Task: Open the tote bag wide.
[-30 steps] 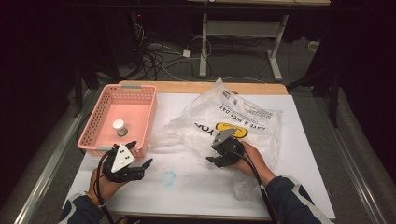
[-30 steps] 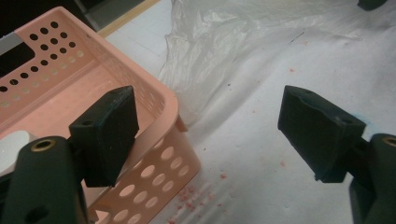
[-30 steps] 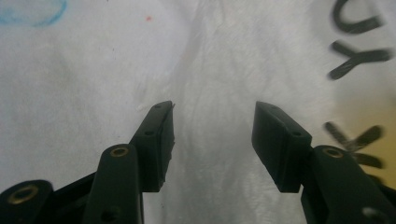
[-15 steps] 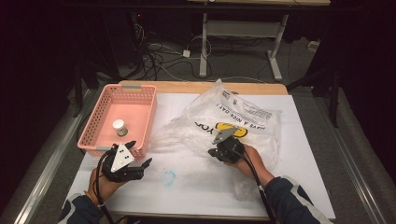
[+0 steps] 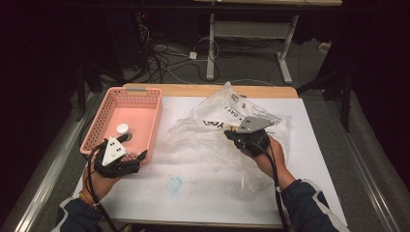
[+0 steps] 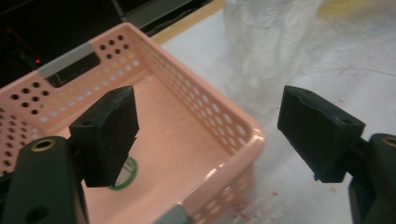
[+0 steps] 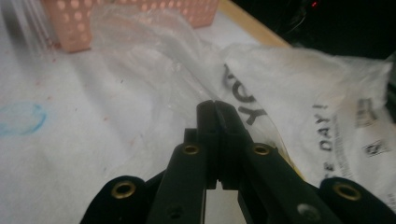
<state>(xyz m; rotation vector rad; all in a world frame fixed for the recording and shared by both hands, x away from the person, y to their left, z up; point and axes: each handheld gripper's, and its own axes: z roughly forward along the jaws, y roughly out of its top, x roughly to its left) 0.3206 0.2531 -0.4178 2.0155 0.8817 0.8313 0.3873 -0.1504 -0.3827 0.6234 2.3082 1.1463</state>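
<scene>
The right gripper (image 5: 231,131) has just closed its jaws on the plastic bag (image 5: 227,123), pinching a fold at its tips. The left gripper (image 6: 208,135) gapes wide over the corner of the pink basket (image 6: 224,135), the bag lying beyond it.

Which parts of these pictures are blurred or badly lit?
High view: room beyond the table is dark, table lit. Left gripper view: jaws sharp, bag soft, washed out. Right gripper view: basket blurred, bag print readable.
</scene>
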